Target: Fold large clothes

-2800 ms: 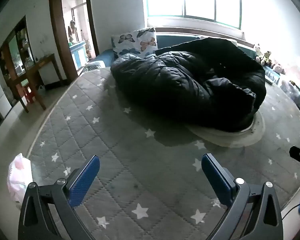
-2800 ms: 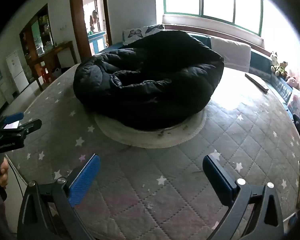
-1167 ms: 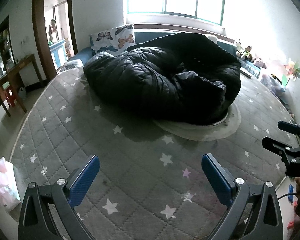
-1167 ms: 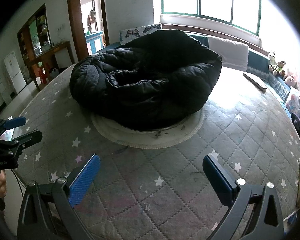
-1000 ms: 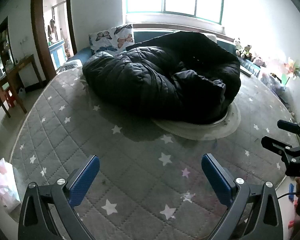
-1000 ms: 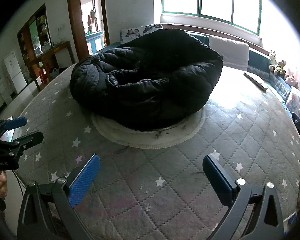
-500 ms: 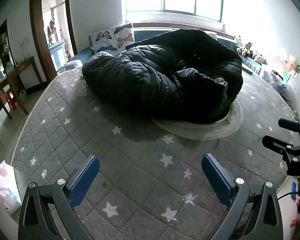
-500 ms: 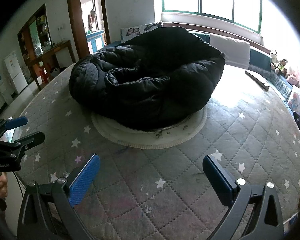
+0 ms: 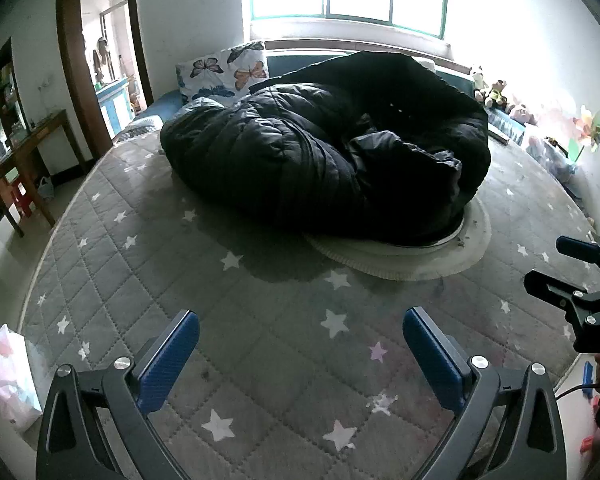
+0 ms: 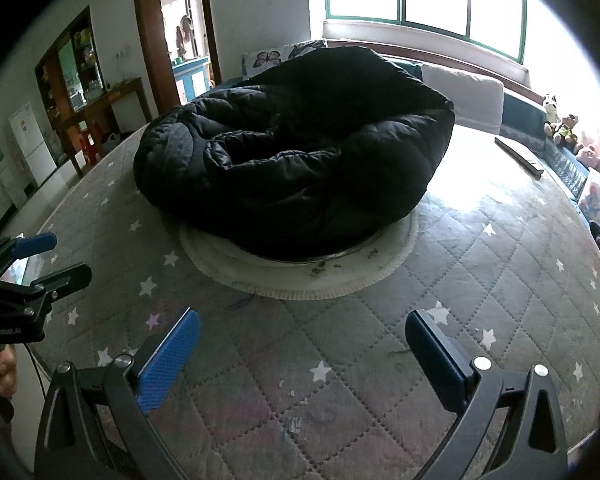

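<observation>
Left hand-held gripper (image 9: 300,354) and right hand-held gripper (image 10: 302,354) we hold agape over the bed's (image 9: 268,360) near edge; jacket (image 9: 324,168) mid-bed.

left tool (image 9: 300,354) | black frame | blue pads (image 9: 168,360) | silver screws

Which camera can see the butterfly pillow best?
The left wrist view. There the butterfly pillow stands behind the black puffy coat, with most of its face and several butterflies showing. In the right wrist view, the coat hides nearly all of it; only a strip peeks over the top.
</observation>
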The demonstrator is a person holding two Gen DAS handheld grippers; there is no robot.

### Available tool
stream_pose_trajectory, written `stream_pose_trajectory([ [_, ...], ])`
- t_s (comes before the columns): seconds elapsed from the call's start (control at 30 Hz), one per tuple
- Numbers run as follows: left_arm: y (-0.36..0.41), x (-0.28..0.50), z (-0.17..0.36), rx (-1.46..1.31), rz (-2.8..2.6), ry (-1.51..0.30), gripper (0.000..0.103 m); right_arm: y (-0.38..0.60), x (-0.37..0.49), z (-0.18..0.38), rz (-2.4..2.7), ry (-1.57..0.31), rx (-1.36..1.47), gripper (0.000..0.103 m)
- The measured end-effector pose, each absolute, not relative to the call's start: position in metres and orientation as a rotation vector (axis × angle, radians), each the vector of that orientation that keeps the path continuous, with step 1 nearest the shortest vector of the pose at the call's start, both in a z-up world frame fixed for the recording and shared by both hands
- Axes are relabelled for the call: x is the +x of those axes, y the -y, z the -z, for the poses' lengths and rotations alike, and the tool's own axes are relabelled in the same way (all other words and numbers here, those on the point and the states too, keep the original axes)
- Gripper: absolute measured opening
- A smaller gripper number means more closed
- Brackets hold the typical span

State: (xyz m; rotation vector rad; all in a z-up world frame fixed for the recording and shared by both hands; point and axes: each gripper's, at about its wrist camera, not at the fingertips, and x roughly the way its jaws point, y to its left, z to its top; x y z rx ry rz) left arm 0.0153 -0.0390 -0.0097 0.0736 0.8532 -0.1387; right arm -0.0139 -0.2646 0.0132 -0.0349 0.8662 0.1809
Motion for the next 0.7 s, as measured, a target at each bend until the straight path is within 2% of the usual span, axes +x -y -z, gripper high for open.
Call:
stream_pose_trajectory([
  [0.4, 0.032, 0.036, 0.010, 0.093, 0.098, -0.863, 0.103, 0.266, 0.001, -0.013, -0.199, -0.887, -0.057, 0.103],
  [0.7, 0.005, 0.080, -0.011, 0.065, 0.067, -0.839, 0.103, 0.274, 0.028, -0.036, -0.236, -0.876, -0.131, 0.103],
])
